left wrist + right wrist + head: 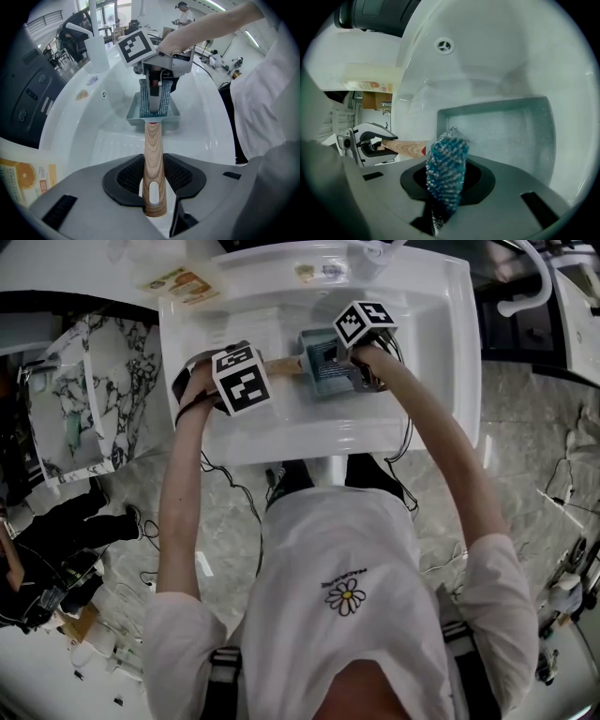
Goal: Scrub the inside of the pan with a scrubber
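A square grey-green pan (323, 371) with a wooden handle (281, 365) lies in the white sink (441, 352). My left gripper (253, 373) points down and is shut on the handle (153, 159), which its pads clamp near the handle's slotted end. My right gripper (345, 354) hangs over the pan, tilted down, shut on a blue and silver mesh scrubber (446, 171). In the right gripper view the scrubber stands just above the pan's wet floor (501, 136), apart from it. From the left gripper view (153, 187), the scrubber (151, 101) hangs over the pan (152, 118).
The sink's curved back wall has an overflow hole (444, 45). A faucet (370, 251) rises at the back rim. A printed packet (178, 282) lies on the counter at left, and a white bottle (96, 54) stands on the rim. A marbled panel (94, 390) is left of the sink.
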A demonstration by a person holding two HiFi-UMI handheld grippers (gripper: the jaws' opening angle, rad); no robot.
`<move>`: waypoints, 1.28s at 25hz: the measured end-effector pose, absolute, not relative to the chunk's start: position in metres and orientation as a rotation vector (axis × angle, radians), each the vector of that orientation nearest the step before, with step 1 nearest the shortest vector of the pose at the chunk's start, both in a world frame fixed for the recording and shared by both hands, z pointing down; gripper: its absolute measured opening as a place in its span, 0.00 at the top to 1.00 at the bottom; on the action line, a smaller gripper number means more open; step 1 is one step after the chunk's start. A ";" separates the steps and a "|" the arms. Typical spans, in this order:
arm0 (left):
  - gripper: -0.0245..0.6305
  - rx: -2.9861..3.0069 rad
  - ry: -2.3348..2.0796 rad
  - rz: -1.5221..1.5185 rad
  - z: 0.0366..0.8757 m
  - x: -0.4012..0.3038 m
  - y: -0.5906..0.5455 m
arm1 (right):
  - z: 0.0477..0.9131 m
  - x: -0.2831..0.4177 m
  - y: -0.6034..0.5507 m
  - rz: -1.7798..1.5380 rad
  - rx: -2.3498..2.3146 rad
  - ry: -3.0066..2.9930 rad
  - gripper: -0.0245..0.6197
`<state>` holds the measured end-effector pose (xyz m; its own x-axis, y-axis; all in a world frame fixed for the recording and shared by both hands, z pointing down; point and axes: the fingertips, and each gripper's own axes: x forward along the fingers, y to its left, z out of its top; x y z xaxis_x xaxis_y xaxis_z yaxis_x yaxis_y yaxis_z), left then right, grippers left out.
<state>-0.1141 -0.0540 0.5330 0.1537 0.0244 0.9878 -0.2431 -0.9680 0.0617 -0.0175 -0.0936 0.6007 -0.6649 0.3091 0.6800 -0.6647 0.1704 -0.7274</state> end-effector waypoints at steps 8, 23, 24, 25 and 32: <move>0.75 2.220 -0.209 1.901 0.533 -0.114 -0.052 | 0.595 -0.027 -0.089 1.599 0.303 -1.699 0.87; 0.75 2.219 -0.203 1.902 0.532 -0.114 -0.051 | 0.605 0.063 -0.115 1.438 0.468 -1.642 0.87; 0.75 2.218 -0.201 1.901 0.532 -0.114 -0.051 | 0.610 0.070 -0.114 1.415 0.477 -1.625 0.87; 0.75 2.217 -0.201 1.901 0.532 -0.114 -0.051 | 0.614 0.076 -0.112 1.391 0.484 -1.611 0.87; 0.75 2.210 -0.205 1.911 0.532 -0.114 -0.052 | 0.634 0.094 -0.103 1.263 0.490 -1.548 0.87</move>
